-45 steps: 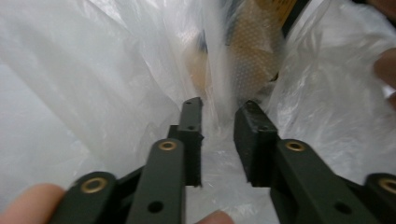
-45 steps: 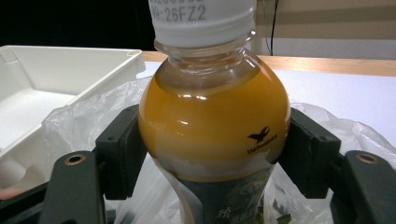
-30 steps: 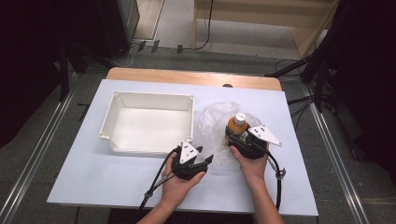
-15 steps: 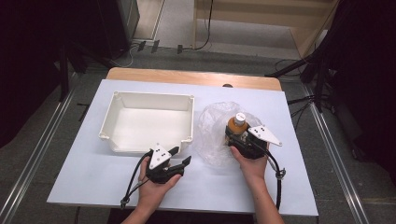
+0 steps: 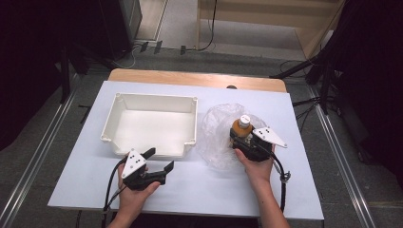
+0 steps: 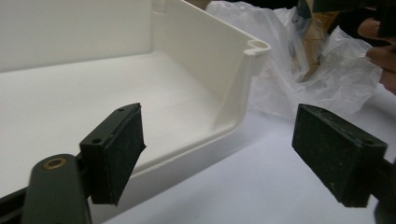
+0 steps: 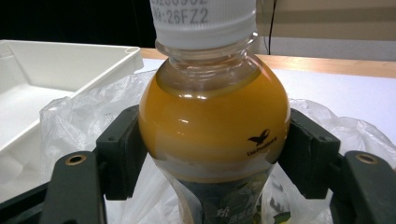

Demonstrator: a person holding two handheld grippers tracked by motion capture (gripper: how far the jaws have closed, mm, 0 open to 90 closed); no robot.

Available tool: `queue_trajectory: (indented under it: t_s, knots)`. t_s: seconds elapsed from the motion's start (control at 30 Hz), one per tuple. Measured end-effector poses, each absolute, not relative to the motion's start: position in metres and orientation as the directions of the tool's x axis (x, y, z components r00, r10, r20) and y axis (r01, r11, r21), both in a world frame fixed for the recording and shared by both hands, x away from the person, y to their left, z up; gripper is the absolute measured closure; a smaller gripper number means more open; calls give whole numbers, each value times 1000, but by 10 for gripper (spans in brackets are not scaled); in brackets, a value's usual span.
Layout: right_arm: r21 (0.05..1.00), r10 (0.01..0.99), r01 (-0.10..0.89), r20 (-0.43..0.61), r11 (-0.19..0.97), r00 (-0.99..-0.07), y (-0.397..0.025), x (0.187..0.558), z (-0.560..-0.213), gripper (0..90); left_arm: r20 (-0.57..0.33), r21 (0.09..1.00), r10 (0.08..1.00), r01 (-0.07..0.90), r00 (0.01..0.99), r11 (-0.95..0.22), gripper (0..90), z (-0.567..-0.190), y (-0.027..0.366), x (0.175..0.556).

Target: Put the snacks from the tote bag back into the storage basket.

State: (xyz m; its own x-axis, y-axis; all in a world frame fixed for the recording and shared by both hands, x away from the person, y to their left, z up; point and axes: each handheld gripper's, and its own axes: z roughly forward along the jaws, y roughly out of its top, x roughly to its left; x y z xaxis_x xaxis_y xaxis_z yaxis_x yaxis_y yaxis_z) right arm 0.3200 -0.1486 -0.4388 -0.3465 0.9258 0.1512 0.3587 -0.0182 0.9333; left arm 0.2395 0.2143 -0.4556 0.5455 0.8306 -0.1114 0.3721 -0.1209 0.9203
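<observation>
a pale, smooth counter (image 5: 285, 104) with a wooden far edge stands on a grey floor with dark cables. on its left half sits a white, rigid plastic tray (image 5: 114, 118), rectangular with rounded corners. right of it lies a crumpled clear plastic bag (image 5: 214, 137). the orange drink bottle (image 5: 241, 127), white-capped and glossy, stands upright in the bag, gripped by the right tongs (image 5: 237, 138). the left tongs (image 5: 159, 160) gape wide, empty, near the tray's near wall.
</observation>
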Motion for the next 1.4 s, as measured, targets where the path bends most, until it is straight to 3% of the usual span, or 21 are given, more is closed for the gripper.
queue_trajectory:
  t_s: [0.37, 1.0, 1.4]
  knots:
    - [939, 933, 342, 163, -47, -320, -160, 317, -429, 314, -157, 920, 867, 390, 473, -45, 139, -454, 263, 240]
    - [961, 946, 274, 128, -43, -299, -164, 305, -394, 313, -110, 941, 908, 336, 405, -36, 136, -449, 313, 232]
    - [963, 936, 262, 147, -61, -320, -151, 302, -367, 313, -134, 940, 894, 340, 428, -22, 138, -450, 325, 233]
